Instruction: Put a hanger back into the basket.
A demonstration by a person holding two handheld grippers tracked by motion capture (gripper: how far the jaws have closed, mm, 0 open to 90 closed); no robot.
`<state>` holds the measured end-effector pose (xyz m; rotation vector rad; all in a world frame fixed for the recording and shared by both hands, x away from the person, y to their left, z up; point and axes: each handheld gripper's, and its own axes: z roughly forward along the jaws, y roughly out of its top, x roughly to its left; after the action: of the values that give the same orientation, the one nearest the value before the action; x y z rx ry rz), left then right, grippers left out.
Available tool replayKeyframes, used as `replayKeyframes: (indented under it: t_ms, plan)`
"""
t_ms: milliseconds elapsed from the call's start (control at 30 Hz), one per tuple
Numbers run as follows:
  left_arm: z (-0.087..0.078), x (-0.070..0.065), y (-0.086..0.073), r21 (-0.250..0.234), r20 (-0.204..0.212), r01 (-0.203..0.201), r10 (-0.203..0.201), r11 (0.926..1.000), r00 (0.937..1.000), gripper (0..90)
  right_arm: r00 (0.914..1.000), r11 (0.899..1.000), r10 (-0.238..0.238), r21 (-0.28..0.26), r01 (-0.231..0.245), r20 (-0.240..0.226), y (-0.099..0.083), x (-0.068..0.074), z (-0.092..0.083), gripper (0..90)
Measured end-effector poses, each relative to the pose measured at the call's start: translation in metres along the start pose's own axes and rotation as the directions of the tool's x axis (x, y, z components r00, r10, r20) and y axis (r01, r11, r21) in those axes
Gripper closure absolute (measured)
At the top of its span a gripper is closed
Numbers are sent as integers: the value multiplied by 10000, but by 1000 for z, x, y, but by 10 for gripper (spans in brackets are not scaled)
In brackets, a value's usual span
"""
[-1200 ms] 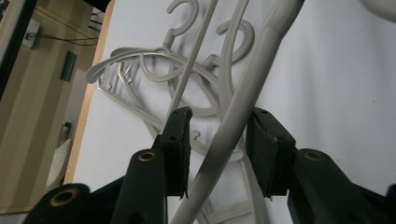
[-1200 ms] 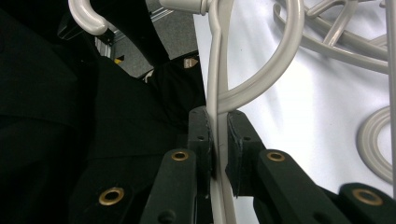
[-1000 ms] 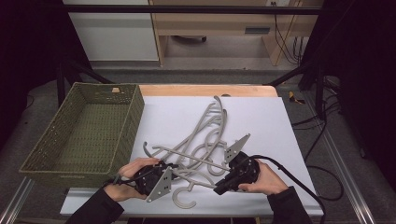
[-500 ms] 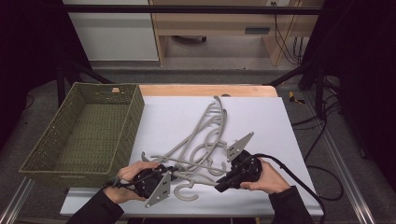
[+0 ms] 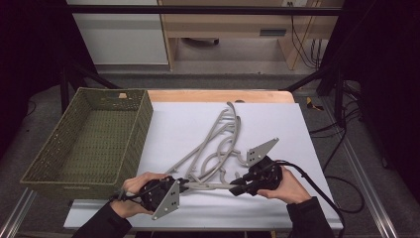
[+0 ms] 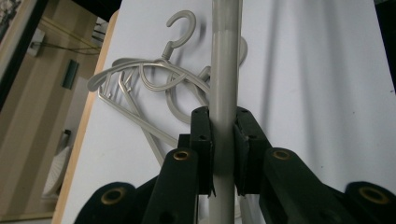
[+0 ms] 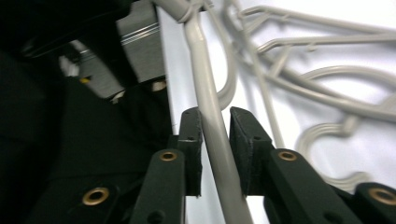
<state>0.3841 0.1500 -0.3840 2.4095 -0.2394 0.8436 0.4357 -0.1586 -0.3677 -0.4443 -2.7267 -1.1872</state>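
A grey plastic hanger's straight bar [image 5: 208,186] is held level between both grippers near the table's front edge. My left gripper [image 5: 184,184] is shut on one end of the bar [image 6: 224,70]; its pads [image 6: 203,140] press both sides after closing tighter. My right gripper [image 5: 234,189] straddles the other end [image 7: 205,84]. Its jaws have just been opening, and a thin gap shows at the right pad [image 7: 240,144]. More grey hangers [image 5: 223,134] lie tangled on the white surface behind the bar, also seen in the left gripper view [image 6: 140,79] and the right gripper view [image 7: 317,60].
An empty green woven basket [image 5: 143,119] stands at the left, its right wall beside the white table top [image 5: 277,124]. A wooden strip [image 5: 218,95] runs along the far edge. Cables [image 5: 317,183] trail from my right gripper off the right side.
The held hanger has turned between the grippers: its hook, earlier below the bar near the front edge, has swung up out of that spot. Both hands stay almost where they were.
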Motion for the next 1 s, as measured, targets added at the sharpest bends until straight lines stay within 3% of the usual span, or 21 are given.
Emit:
replayKeyframes:
  t_ms: [100, 133, 233, 300, 333, 367, 433, 467, 500, 533, 567, 600, 667, 733, 767, 800, 867, 900, 933, 967, 1000]
  plan:
    - [-1, 3, 0, 82, -69, 636, -636, 9979, 9980, 801, 9967, 9992, 73, -396, -41, 804, 0, 0, -2, 636]
    - [-1, 3, 0, 82, -69, 636, -636, 9979, 9980, 802, 9967, 9992, 73, -396, -41, 804, 0, 0, -2, 636]
    - [0, 4, -2, 181, -15, 1461, -1461, 9891, 9893, 802, 9817, 9853, 56, -1686, 271, 1905, -1, 0, -13, 522]
    - [-1, 5, -2, 317, -28, 1542, -1541, 9875, 9880, 802, 9672, 9709, 222, -2362, 395, 2530, -3, 0, -20, 441]
    - [0, 5, -3, 307, -28, 1850, -1850, 9823, 9827, 802, 9672, 9709, 222, -2362, 395, 2530, -3, 0, -20, 441]
    - [-1, 6, -3, 371, -48, 2071, -2070, 9776, 9783, 801, 9587, 9632, 337, -2651, 442, 2823, -4, 0, -23, 414]
    - [-1, 9, -3, 411, -113, 2648, -2646, 9634, 9643, 802, 9412, 9472, 654, -3175, 459, 3313, -8, 1, -30, 336]
    - [-3, 12, -4, 334, -122, 3317, -3314, 9428, 9434, 801, 9293, 9395, 820, -3390, 485, 3601, -12, 2, -33, 303]
    - [-3, 12, -4, 334, -122, 3317, -3314, 9428, 9434, 802, 9293, 9395, 820, -3390, 485, 3601, -12, 2, -33, 303]
    - [-5, 16, -5, 126, -76, 3968, -3967, 9178, 9179, 802, 9159, 9303, 1017, -3634, 508, 3883, -17, 4, -36, 245]
    - [-5, 16, -5, 126, -76, 3968, -3967, 9178, 9179, 801, 9159, 9303, 1017, -3634, 508, 3883, -17, 4, -36, 245]
    - [-6, 18, -6, -15, -48, 4313, -4313, 9022, 9022, 802, 9036, 9224, 1280, -3839, 430, 4088, -22, 5, -38, 206]
    - [-9, 22, -7, -112, -13, 4752, -4753, 8798, 8798, 802, 8970, 9193, 1362, -3912, 438, 4205, -25, 6, -39, 184]
    - [-11, 25, -8, -230, -42, 5046, -5048, 8630, 8632, 801, 8781, 9149, 1666, -4024, 319, 4485, -31, 7, -39, 150]
    - [-14, 28, -8, -295, -66, 5343, -5347, 8448, 8450, 801, 8682, 9071, 1972, -4206, 147, 4554, -37, 7, -39, 128]
    - [-14, 28, -8, -295, -66, 5343, -5347, 8448, 8450, 802, 8682, 9071, 1972, -4206, 147, 4554, -37, 7, -39, 128]
    - [-16, 31, -9, -297, -76, 5583, -5588, 8291, 8293, 801, 8582, 9015, 2238, -4327, -22, 4620, -42, 6, -38, 102]
    - [-18, 34, -9, -326, -86, 5812, -5817, 8131, 8133, 801, 8375, 8929, 2619, -4498, -217, 4795, -49, 4, -38, 73]
    - [-19, 36, -9, -306, -114, 5870, -5875, 8090, 8091, 802, 8296, 8915, 2704, -4523, -242, 4886, -51, 3, -38, 66]
    - [-19, 36, -9, -306, -114, 5870, -5875, 8090, 8091, 801, 8296, 8915, 2704, -4523, -242, 4886, -51, 3, -38, 66]
    - [-20, 38, -10, -381, -52, 6064, -6070, 7942, 7947, 801, 8221, 8878, 2833, -4593, -301, 4939, -54, 2, -38, 66]
